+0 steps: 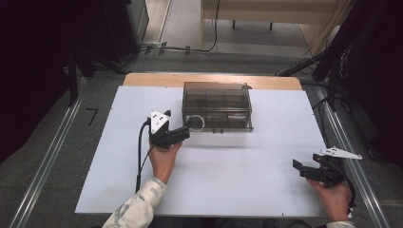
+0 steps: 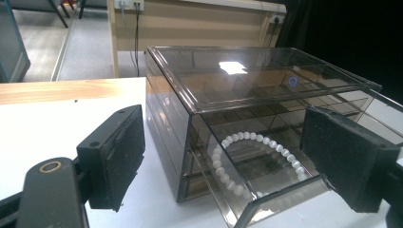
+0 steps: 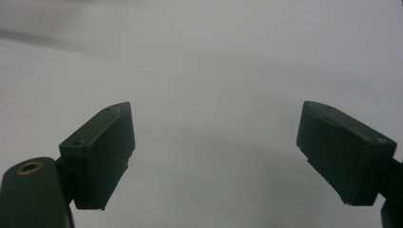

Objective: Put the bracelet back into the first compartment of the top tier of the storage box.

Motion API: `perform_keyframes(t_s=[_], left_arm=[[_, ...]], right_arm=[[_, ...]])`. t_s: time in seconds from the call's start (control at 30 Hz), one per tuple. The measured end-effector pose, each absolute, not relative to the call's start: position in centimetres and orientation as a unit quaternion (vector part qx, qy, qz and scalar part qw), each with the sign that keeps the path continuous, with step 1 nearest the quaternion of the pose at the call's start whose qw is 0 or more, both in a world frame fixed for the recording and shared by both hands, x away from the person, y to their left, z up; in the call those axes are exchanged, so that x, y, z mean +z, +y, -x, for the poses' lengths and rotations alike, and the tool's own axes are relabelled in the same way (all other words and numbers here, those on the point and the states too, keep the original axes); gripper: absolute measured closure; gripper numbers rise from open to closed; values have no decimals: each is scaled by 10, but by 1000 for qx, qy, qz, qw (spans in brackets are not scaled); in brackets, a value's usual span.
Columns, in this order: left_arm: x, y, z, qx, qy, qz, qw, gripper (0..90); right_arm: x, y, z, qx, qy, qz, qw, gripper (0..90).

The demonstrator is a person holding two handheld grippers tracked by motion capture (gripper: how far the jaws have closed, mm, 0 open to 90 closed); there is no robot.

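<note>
high: above, whole table (image 1: 266, 190) | left: close on organizer (image 2: 247, 90) | right: perhaps bare table

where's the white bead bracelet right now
The white bead bracelet lies in the pulled-out bottom drawer of the smoky plastic box, just ahead of the open left tongs.

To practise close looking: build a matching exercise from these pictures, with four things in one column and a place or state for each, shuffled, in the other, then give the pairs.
Things:
1. bead bracelet
2. smoky plastic box
3. left gripper
4. right gripper

Places or states:
A. open, over bare white table near its right edge
B. lying in the pulled-out drawer
C. open, at the drawer front
D. standing toward the table's far side

Pairs: 1-B, 2-D, 3-C, 4-A
</note>
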State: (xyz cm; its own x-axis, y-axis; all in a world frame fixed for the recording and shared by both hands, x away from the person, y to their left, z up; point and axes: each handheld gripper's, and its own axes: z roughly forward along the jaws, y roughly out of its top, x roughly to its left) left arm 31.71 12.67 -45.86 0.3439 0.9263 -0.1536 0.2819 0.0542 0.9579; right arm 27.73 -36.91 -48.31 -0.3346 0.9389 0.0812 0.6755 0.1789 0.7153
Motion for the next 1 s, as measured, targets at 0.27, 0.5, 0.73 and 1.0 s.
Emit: perform_keyframes(t_s=[0.27, 0.5, 0.73, 1.0], left_arm=[[-457, 140, -311, 292, 502, -619, 528, 113], [-457, 154, -302, 284, 516, -627, 510, 65], [-460, 167, -295, 291, 528, -628, 492, 38], [-462, 179, -284, 286, 534, -640, 472, 36]], right_arm=[[-483, -368, -278, 339, 743, -544, 193, 109], [-483, -368, -277, 339, 743, -544, 192, 109], [-483, -368, -278, 337, 744, -544, 192, 109], [-483, -368, -277, 338, 743, -545, 192, 109]])
